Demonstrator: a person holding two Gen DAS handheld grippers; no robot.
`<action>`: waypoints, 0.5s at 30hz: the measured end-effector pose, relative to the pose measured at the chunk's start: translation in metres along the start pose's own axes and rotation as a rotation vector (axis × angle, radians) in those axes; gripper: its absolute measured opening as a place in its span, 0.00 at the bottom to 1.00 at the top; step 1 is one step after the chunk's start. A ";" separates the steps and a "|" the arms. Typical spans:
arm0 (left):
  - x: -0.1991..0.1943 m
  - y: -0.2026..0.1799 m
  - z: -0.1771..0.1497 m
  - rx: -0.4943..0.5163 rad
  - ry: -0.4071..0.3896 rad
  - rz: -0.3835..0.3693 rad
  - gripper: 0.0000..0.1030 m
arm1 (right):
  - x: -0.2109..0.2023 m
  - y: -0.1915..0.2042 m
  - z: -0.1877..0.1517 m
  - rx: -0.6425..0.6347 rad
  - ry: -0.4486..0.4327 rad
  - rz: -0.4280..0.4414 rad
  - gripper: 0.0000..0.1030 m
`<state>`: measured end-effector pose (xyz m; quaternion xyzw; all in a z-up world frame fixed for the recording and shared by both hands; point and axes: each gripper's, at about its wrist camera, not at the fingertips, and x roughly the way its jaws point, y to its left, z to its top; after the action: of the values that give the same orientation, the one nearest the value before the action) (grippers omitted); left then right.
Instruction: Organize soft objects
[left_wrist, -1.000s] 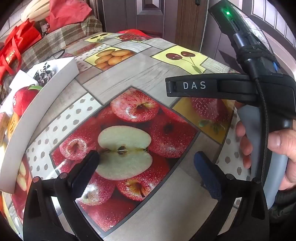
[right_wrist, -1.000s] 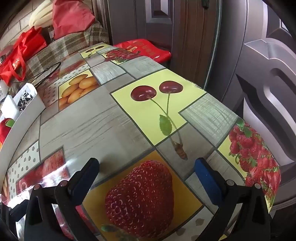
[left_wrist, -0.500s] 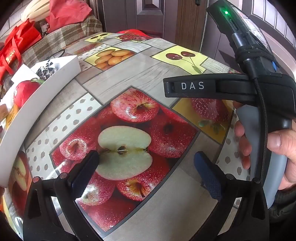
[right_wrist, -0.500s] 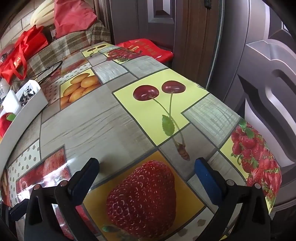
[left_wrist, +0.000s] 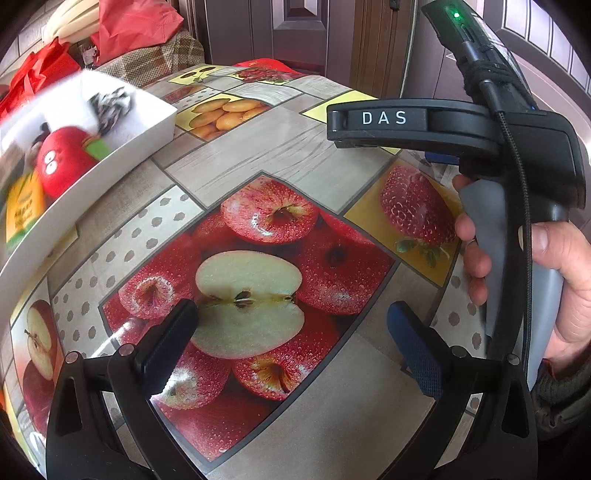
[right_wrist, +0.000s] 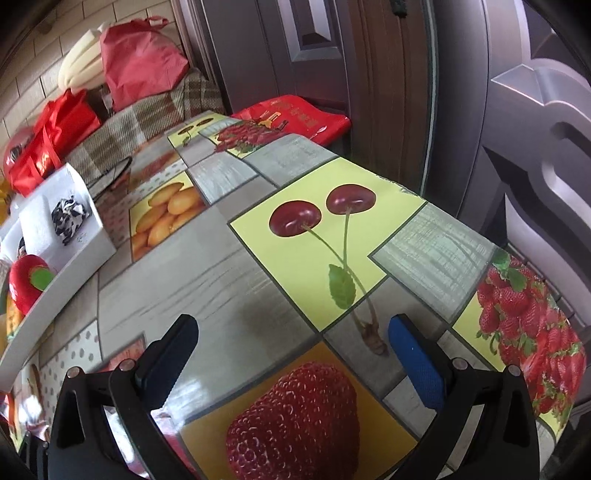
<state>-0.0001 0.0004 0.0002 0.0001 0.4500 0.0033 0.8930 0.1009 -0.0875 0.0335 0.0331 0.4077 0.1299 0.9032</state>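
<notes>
A white tray (left_wrist: 122, 155) stands at the table's left and holds soft toys: a red apple plush with eyes (left_wrist: 61, 164), a black-and-white patterned piece (left_wrist: 109, 103) and a yellow item (left_wrist: 24, 210). The tray (right_wrist: 79, 258), apple plush (right_wrist: 27, 280) and patterned piece (right_wrist: 70, 219) also show in the right wrist view. My left gripper (left_wrist: 288, 336) is open and empty above the apple print. My right gripper (right_wrist: 291, 354) is open and empty over the cherry and strawberry prints; its body (left_wrist: 517, 147) shows in the left wrist view.
The table (right_wrist: 229, 273) wears a fruit-print cloth. Red bags (right_wrist: 55, 136), a cream cushion (right_wrist: 83, 64) and a plaid-covered seat (right_wrist: 147, 114) lie beyond its far end. A dark door (right_wrist: 369, 74) stands behind; the table edge drops off at right.
The tray has shifted rightward and closer in both views as the grippers moved left, showing more of its contents. Both grippers stay open and empty.
</notes>
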 end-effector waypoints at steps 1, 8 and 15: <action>0.000 0.000 0.000 0.000 0.000 0.000 0.99 | -0.001 -0.001 0.000 0.001 0.000 0.002 1.00; 0.000 0.000 0.000 0.000 0.000 0.000 0.99 | -0.001 -0.003 0.002 0.009 -0.002 0.012 1.00; 0.000 0.001 0.000 0.000 -0.001 0.000 0.99 | -0.002 -0.005 0.002 0.014 -0.004 0.019 1.00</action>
<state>-0.0005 0.0013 0.0004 0.0001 0.4497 0.0032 0.8932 0.1025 -0.0925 0.0354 0.0433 0.4066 0.1355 0.9025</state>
